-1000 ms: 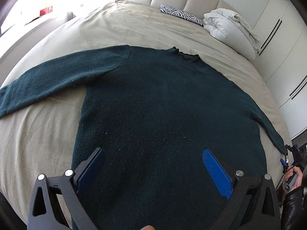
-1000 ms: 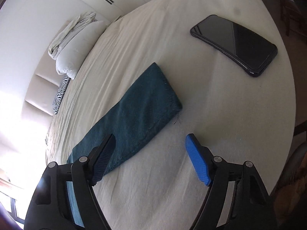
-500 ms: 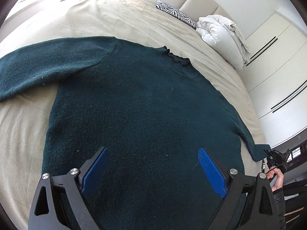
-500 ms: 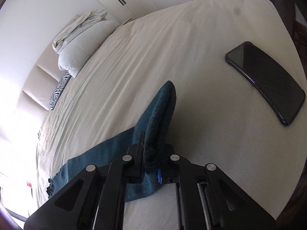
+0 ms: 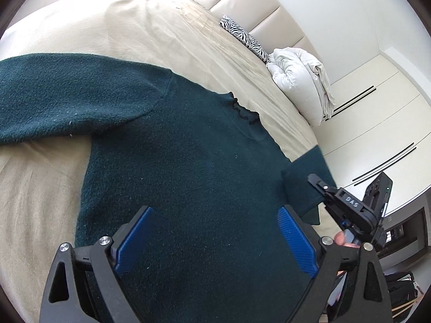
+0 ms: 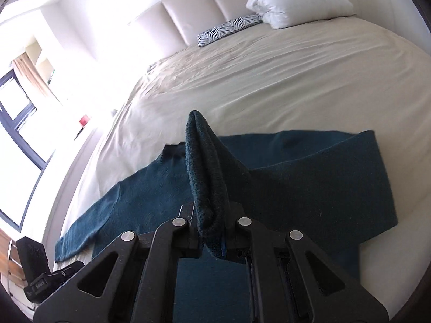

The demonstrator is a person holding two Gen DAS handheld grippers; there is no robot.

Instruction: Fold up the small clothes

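Sweater (image 5: pixel 188 167), dark teal knit, lies flat on the bed (image 5: pixel 161 32) with its body spread across the beige cover; one sleeve (image 5: pixel 67 94) stretches out to the left in the left wrist view; the other sleeve (image 6: pixel 210 177) is lifted and doubled back over the body. Right gripper (image 6: pixel 211 238): jaws closed tight on the cuff end of that raised sleeve, knit bunched between the pads and standing up in a peak above them; the same gripper shows at the right edge of the left wrist view (image 5: pixel 347 204), with fingers (image 5: pixel 342 239) of the person's hand behind it. Left gripper (image 5: pixel 215 242): jaws spread wide, blue pads well apart, hovering over the lower body of the sweater; nothing pinched between them. White duvet (image 5: pixel 296 80) and zebra-print pillow (image 5: pixel 242 37) sit by the headboard (image 5: pixel 269 8), well apart from the sweater.
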